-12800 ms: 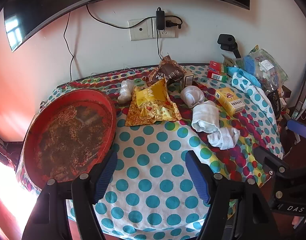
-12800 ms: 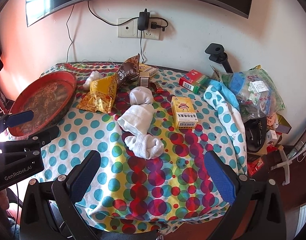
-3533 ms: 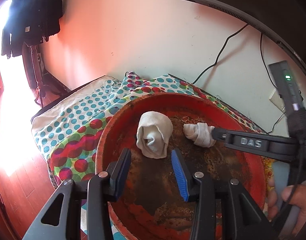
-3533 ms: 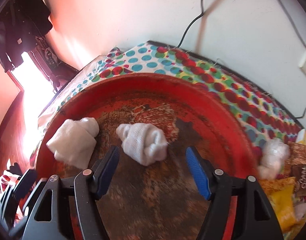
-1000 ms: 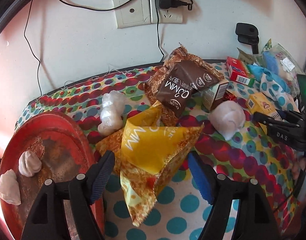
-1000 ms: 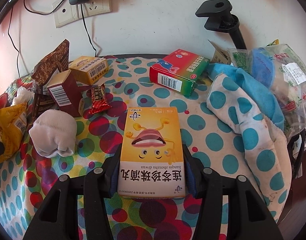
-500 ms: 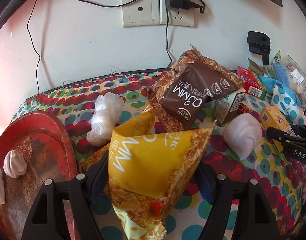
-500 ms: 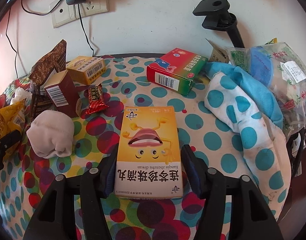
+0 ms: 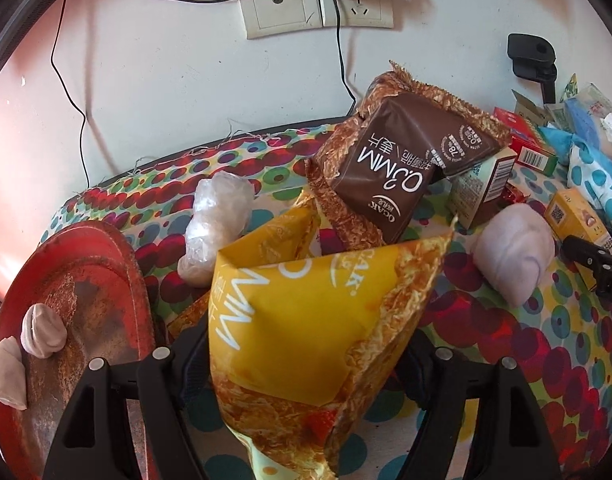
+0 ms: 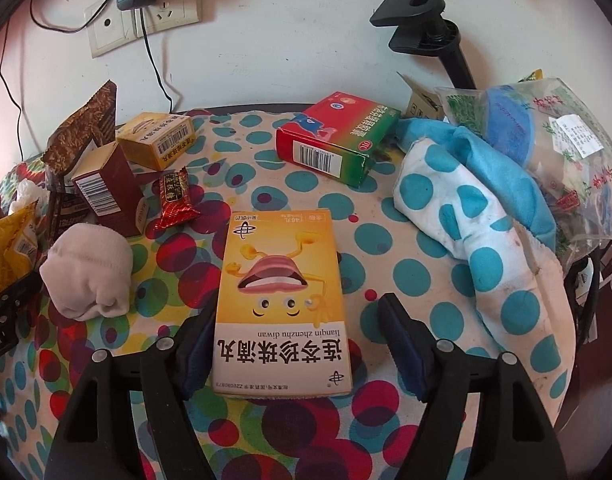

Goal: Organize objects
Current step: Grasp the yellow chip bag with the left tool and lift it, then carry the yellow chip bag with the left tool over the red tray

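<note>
A polka-dot tablecloth (image 10: 385, 240) carries a red tray (image 9: 98, 280), boxes, snack bags and socks.

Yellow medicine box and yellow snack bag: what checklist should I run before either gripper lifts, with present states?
1. Yellow medicine box centred in right gripper: not ok; left finger touches, right finger stands apart.
2. Right gripper closed on box: not ok, open.
3. Left gripper gripping yellow snack bag: cannot tell; pads hidden behind the bag.
4. Red tray has bare space: ok; two rolled socks sit at one edge.
5. Loose rolled sock apart from box: ok.
</note>
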`<act>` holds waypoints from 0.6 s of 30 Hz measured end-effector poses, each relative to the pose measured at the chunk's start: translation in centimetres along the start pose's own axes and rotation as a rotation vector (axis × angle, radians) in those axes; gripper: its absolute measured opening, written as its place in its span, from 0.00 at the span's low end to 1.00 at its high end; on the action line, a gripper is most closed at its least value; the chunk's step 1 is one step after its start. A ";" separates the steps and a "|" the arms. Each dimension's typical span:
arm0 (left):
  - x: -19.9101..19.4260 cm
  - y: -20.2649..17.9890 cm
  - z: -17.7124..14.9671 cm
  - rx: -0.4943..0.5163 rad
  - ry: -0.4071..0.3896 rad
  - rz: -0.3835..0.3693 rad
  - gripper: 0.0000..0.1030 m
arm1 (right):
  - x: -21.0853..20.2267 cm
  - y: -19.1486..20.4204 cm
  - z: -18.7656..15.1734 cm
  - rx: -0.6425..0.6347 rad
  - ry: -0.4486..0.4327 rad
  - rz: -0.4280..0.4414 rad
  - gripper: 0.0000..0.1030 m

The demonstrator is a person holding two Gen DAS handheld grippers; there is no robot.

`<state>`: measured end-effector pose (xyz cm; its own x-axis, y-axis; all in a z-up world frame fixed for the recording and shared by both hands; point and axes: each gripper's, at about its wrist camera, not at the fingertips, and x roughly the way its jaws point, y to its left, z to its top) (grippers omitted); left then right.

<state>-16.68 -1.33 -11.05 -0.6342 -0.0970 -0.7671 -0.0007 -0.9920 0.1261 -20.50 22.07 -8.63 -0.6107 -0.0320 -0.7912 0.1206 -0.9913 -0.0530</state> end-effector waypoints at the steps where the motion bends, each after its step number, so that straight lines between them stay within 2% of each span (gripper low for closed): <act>1: 0.0 0.0 0.0 -0.001 0.000 -0.001 0.76 | -0.1 0.2 0.0 0.001 -0.001 -0.003 0.70; 3: 0.0 0.1 -0.1 -0.007 -0.003 -0.008 0.75 | -0.3 0.8 -0.1 -0.011 -0.005 -0.019 0.70; 6: -0.4 0.3 -0.3 -0.019 -0.025 -0.019 0.67 | -0.5 1.6 -0.2 -0.038 -0.014 -0.028 0.70; 7: -0.6 0.3 -0.3 -0.022 -0.035 -0.012 0.65 | -0.7 1.7 -0.3 -0.051 -0.016 -0.019 0.61; 8: -0.6 0.3 -0.3 -0.023 -0.040 -0.012 0.64 | -0.9 1.9 -0.5 -0.067 -0.025 -0.007 0.48; 12: -1.2 0.2 -0.4 -0.021 -0.073 -0.006 0.60 | -1.3 3.7 -0.8 -0.139 -0.047 -0.038 0.47; 18: -2.2 -1.1 -0.5 0.051 -0.135 0.010 0.60 | -2.8 4.0 -2.5 -0.125 -0.047 -0.050 0.47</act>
<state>-14.84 -0.10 -9.80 -0.7325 -0.0914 -0.6746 -0.0313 -0.9854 0.1675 -16.41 18.55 -8.16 -0.6538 0.0081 -0.7567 0.1841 -0.9682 -0.1694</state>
